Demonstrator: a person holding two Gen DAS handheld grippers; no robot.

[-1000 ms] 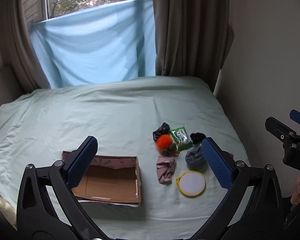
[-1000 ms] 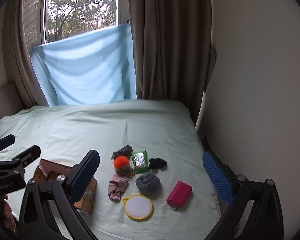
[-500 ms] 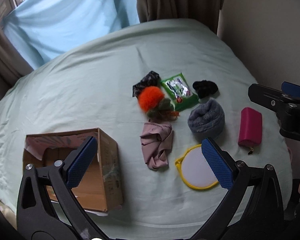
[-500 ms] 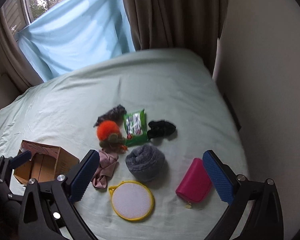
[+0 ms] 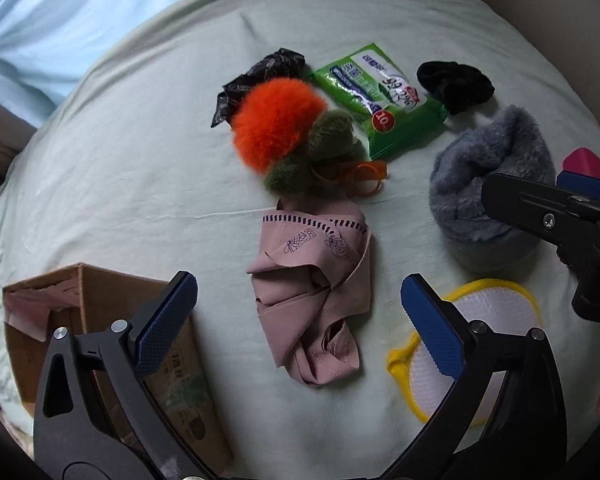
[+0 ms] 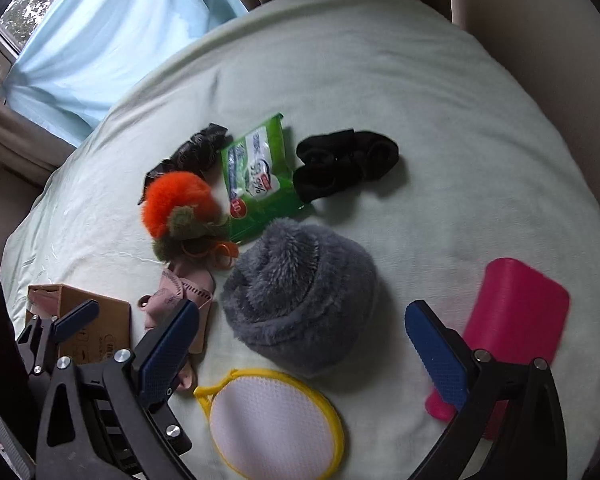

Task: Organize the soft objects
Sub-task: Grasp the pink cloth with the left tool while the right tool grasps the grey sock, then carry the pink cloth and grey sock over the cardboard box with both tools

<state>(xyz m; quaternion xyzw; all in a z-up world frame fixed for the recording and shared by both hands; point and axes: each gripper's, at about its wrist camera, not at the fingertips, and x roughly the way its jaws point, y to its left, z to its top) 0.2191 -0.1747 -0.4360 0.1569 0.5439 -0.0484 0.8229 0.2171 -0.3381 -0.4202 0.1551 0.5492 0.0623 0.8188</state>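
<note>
Above the bed (image 5: 100, 184), the left hand-held gripper (image 5: 300, 320) gapes over the pink cloth (image 5: 316, 280). The right hand-held gripper (image 6: 300, 344) spreads wide, empty, over the grey fleece roll (image 6: 300, 296).

From the left wrist we look steeply down, close over the bed (image 5: 120, 168), box (image 5: 88, 308) lower left. Our right wrist view sits further right, close too. Both share the pink cloth (image 5: 316, 292), grey hat (image 6: 300, 300) and yellow disc (image 6: 272, 424).

The right gripper (image 5: 556, 196) hides part of the grey fleece roll (image 5: 484, 184) and most of the pink pouch (image 5: 582, 162); the cardboard box (image 5: 80, 312) interior is mostly hidden
</note>
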